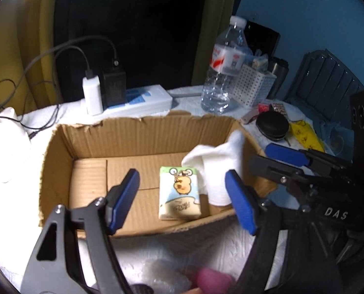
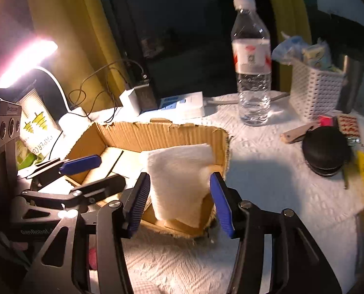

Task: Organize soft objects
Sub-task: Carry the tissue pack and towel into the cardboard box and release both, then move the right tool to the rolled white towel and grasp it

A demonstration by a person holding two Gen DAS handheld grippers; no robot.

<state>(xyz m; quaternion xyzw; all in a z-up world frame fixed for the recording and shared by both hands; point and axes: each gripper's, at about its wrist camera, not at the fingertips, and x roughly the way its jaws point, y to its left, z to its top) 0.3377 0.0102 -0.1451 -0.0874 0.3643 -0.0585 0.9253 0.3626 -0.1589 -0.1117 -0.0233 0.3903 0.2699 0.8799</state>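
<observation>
An open cardboard box [image 1: 59,161] sits on the white-covered table; it also shows in the right wrist view [image 2: 162,129]. Inside lie a small tissue pack [image 1: 178,194] with a cartoon print and a folded white cloth [image 1: 216,169] leaning against the box's right wall, also seen in the right wrist view [image 2: 179,178]. My left gripper [image 1: 182,201] is open, hovering over the box's near edge around the pack without touching it. My right gripper [image 2: 179,203] is open at the box's near right corner, its fingers either side of the cloth; it appears in the left wrist view [image 1: 255,161].
A water bottle [image 2: 253,61], a white perforated basket [image 2: 314,90], a black round case [image 2: 325,149] and yellow packets [image 1: 304,132] stand right of the box. A power strip with chargers [image 1: 123,98] lies behind it. A lit lamp [image 2: 27,61] stands at the left.
</observation>
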